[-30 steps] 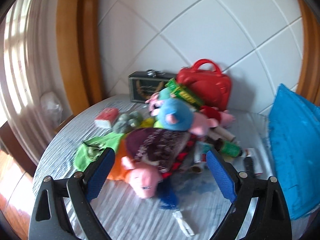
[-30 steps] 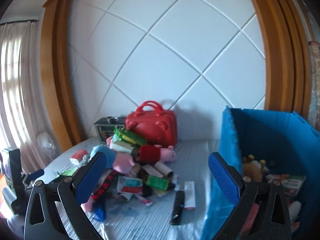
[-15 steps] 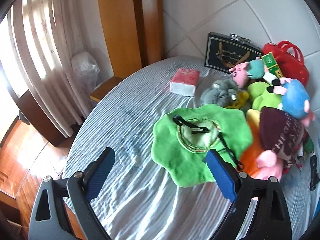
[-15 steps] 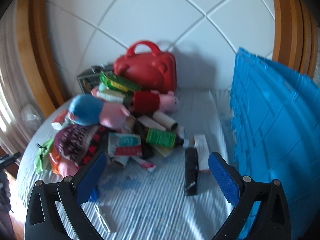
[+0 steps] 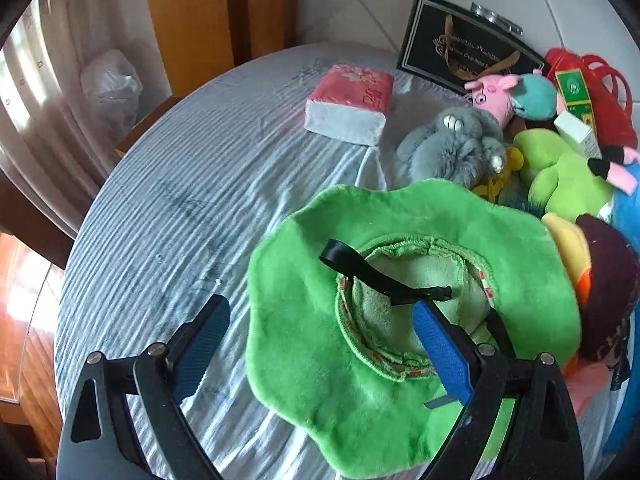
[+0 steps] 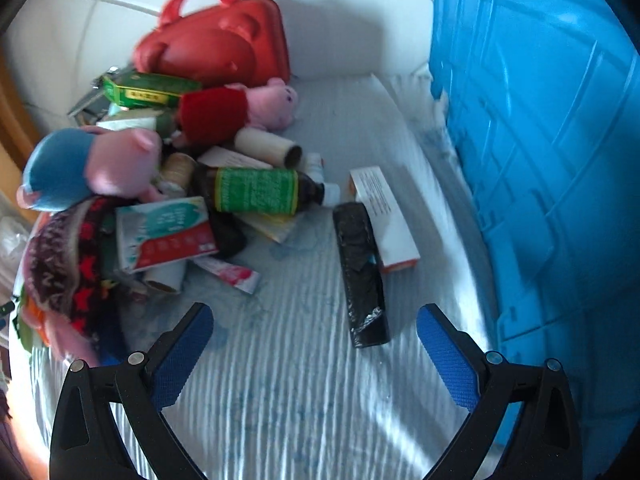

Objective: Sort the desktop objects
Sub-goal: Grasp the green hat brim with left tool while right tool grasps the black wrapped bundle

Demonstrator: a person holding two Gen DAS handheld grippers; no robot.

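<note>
Round bench (image 5: 168, 184) draped in ribbed pale-blue striped cloth. Floppy bright-green plush hat (image 5: 320, 360) with wavy brim, lying crown-opening up with a black strap across it. Left gripper (image 5: 320, 330) just above that hat, jaws spread wide and empty: one blue textured pad over the hat's opening, the other beyond its brim above bare cloth. Beyond the hat, fluffy grey plush toy (image 5: 456, 148) and soft red-and-white tissue pack (image 5: 350, 102). Right gripper (image 6: 314, 338) likewise wide open, holding nothing, over cloth near a crinkled black plastic roll (image 6: 362, 276), beside a ribbed blue plastic crate (image 6: 540, 160).
</note>
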